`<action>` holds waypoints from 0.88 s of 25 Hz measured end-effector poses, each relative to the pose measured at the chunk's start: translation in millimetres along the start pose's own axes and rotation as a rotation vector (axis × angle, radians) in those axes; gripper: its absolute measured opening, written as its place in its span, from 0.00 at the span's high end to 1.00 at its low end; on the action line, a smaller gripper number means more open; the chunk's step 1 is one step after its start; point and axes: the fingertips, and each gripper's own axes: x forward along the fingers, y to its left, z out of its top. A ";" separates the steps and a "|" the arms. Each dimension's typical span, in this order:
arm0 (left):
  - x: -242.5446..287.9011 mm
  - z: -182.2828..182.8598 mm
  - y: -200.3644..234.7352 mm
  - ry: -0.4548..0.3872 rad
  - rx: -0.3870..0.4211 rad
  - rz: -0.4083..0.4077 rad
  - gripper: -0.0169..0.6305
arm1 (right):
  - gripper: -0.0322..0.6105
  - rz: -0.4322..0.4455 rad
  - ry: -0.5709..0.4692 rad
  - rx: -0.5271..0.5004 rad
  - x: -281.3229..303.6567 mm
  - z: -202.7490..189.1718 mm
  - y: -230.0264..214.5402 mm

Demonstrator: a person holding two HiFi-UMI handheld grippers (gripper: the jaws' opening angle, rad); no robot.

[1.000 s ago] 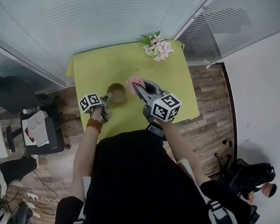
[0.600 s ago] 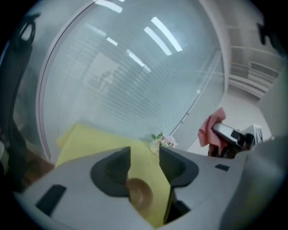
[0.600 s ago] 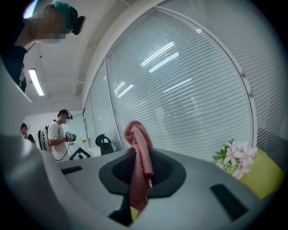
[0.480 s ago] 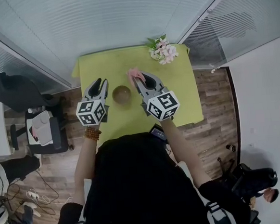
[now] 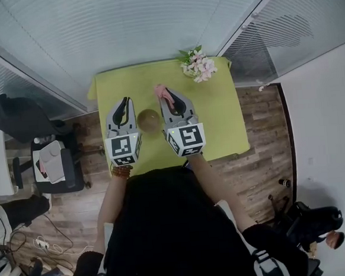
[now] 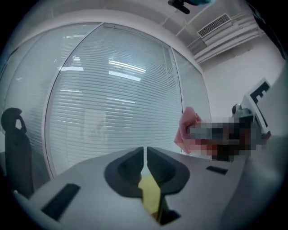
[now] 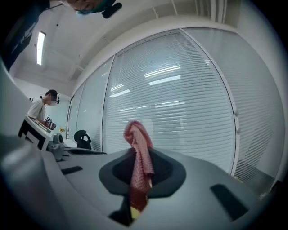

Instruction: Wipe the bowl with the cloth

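Note:
A small brown bowl [image 5: 148, 119] stands upright on the yellow-green table [image 5: 215, 119], low between my two raised grippers. My left gripper [image 5: 124, 102] hangs above the table to the bowl's left. Its jaws have just been closing and now meet, shut with nothing between them [image 6: 145, 152]. My right gripper [image 5: 164, 97] is to the bowl's right, shut on a pink cloth [image 5: 159, 92]. The cloth [image 7: 137, 143] stands up out of the closed jaws of the right gripper [image 7: 139, 155]. Both grippers point level toward the blinds. The cloth [image 6: 187, 128] also shows at the right of the left gripper view.
A bunch of pink and white flowers [image 5: 196, 62] lies at the table's far right corner. Glass walls with blinds [image 5: 134, 24] run close behind the table. An office chair [image 5: 53, 164] stands on the wood floor to the left. A person [image 7: 42, 108] sits at a desk far off.
My left gripper has lifted away from the bowl's left side, rolled upright and closed its jaws on nothing. My right gripper has risen a little with the cloth. The bowl stays on the table.

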 end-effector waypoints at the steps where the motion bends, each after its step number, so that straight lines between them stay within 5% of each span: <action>1: 0.0 -0.5 -0.1 0.002 -0.004 0.002 0.93 | 0.91 0.002 0.008 -0.009 0.3 -2.0 2.4; 22: -8.6 -15.8 -15.0 0.041 0.008 -0.020 0.93 | 0.92 0.043 0.047 -0.039 -5.3 -19.2 12.5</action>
